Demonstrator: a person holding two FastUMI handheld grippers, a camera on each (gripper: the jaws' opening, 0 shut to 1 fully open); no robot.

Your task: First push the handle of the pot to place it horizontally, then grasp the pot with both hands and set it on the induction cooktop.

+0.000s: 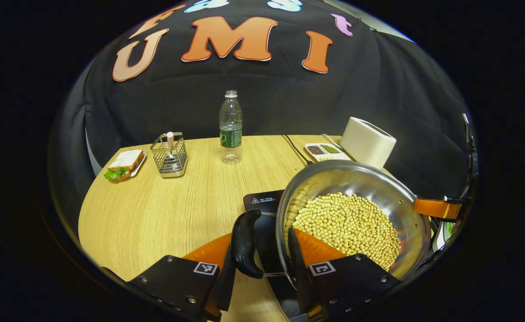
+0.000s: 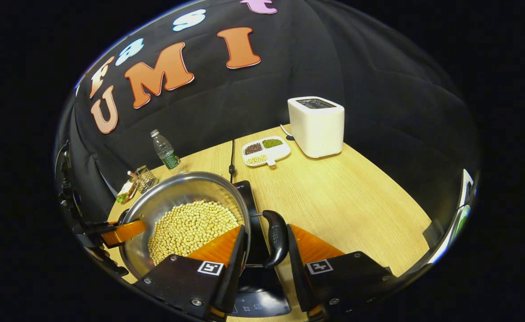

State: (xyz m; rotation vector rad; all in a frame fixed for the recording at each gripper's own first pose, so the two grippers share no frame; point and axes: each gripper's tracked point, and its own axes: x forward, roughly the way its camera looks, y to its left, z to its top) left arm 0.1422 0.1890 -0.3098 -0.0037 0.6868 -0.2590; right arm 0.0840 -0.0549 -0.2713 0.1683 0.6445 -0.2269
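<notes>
A steel pot [image 1: 334, 179] filled with pale beans [image 1: 347, 223] sits over the black induction cooktop [image 1: 262, 203]. In the left gripper view, my left gripper [image 1: 262, 264] straddles the pot's rim and is shut on its black side handle [image 1: 244, 241]. The other gripper's finger [image 1: 437, 208] holds the far side. In the right gripper view, the pot [image 2: 172, 192] is at lower left over the cooktop [image 2: 262, 304]. My right gripper [image 2: 266, 255] is shut on the other black handle [image 2: 275, 239], one finger inside the rim. I cannot tell whether the pot's base touches the cooktop.
On the wooden table [image 1: 164, 210] stand a water bottle [image 1: 230, 129], a wire basket [image 1: 169, 154] and a sandwich on a plate [image 1: 123, 164] at the back left. A white toaster [image 2: 317, 125], a divided dish of grains [image 2: 264, 151] and a cable [image 2: 232, 156] lie beyond the pot.
</notes>
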